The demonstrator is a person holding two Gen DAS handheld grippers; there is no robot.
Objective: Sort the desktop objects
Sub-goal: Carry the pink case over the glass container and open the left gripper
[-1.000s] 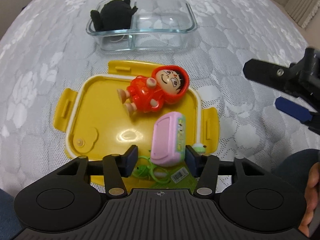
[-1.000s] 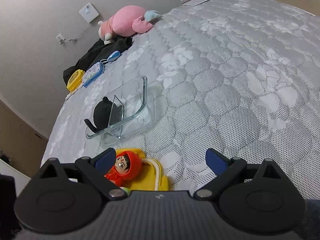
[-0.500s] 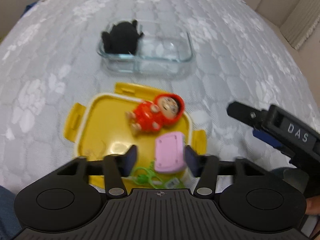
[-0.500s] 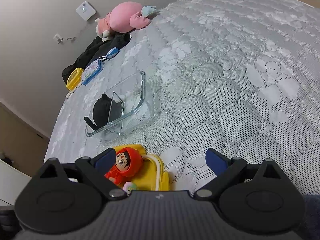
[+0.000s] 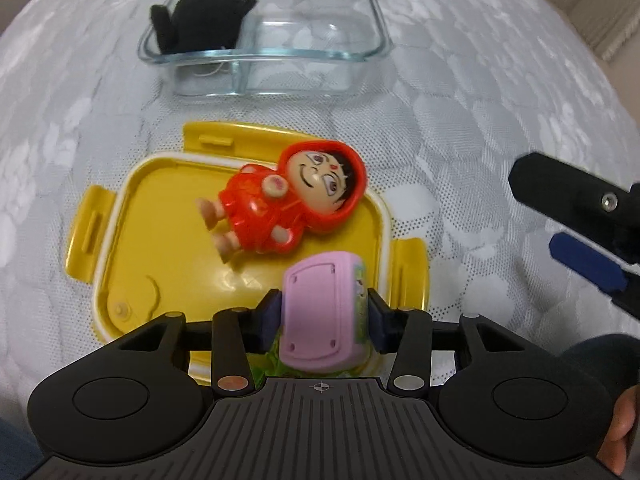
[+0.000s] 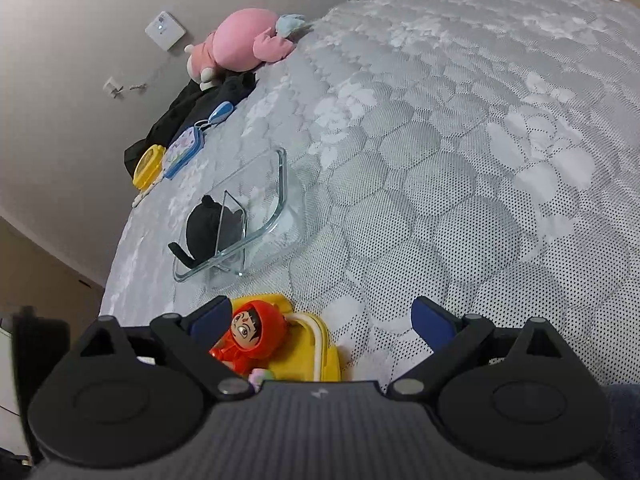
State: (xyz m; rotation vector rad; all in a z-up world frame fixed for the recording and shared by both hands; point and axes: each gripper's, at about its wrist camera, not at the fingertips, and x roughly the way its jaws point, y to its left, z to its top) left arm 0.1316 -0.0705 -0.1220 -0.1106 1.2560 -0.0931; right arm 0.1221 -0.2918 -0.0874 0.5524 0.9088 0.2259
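- Left tongs (image 5: 325, 312) are closing on the pink toy (image 5: 323, 316), their blue pads (image 5: 270, 312) against its two long sides; the toy sits over the near edge of the yellow lid (image 5: 168, 216).
- Right tongs (image 6: 322, 320) are spread wide and empty, hovering above the mattress (image 6: 460, 168) just beside the lid.
- To do this pick well, I would keep the pads square on the flat sides and centred along the toy's length, since the smooth rounded plastic shell could twist or slip out if pinched near a corner.
- A straight lift seems wise: something green lies under the toy, and I cannot tell whether it is attached.
- Next, a likely place is the empty right compartment of the glass container (image 5: 360, 52); the black plush (image 5: 200, 16) fills the left one.
- Red hooded doll (image 5: 280, 204) lies on its back on the lid, glossy hard plastic with a round head, near the pink toy but apart from it.
- Yellow lid is a shiny rounded rectangle with a white seal and side clips.
- Mattress cover is soft, quilted and dotted, so things set on it may tip.
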